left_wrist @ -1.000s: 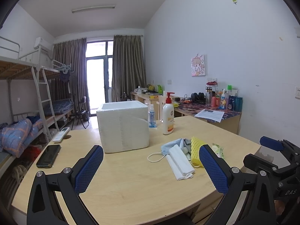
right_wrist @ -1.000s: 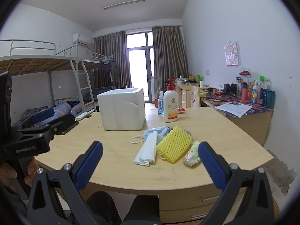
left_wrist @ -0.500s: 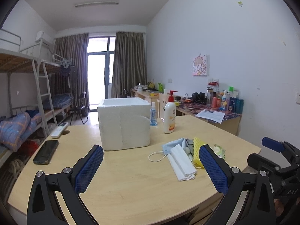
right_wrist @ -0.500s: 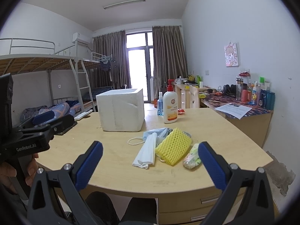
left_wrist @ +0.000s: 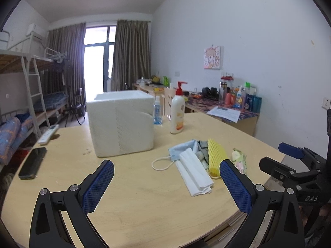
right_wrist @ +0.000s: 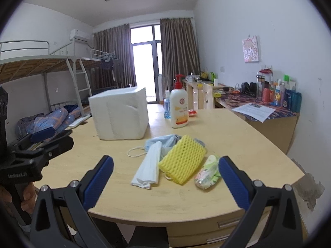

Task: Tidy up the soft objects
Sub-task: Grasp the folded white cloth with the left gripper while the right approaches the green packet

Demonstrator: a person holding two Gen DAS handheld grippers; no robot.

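A heap of soft things lies on the wooden table (left_wrist: 132,202): a folded white cloth (left_wrist: 194,171) (right_wrist: 149,167), a blue face mask (left_wrist: 180,149) (right_wrist: 163,141), a yellow foam net (left_wrist: 215,155) (right_wrist: 183,158) and a small flowered packet (left_wrist: 240,160) (right_wrist: 208,172). Behind the heap stands a white foam box (left_wrist: 121,122) (right_wrist: 120,113) with its top uncovered. My left gripper (left_wrist: 166,184) hovers open over the table, short of the heap. My right gripper (right_wrist: 165,180) is open too, near the table's front edge with the heap ahead between its fingers.
A lotion pump bottle (left_wrist: 178,111) (right_wrist: 179,109) and a small blue spray bottle (left_wrist: 157,113) stand behind the box. A phone (left_wrist: 33,162) and a remote (left_wrist: 48,134) lie at the table's left. Bunk beds stand on the left, a cluttered desk (right_wrist: 266,107) on the right.
The left gripper has moved forward and turned slightly, so the box and heap look nearer. The right gripper has edged closer to the heap. Both stay open.
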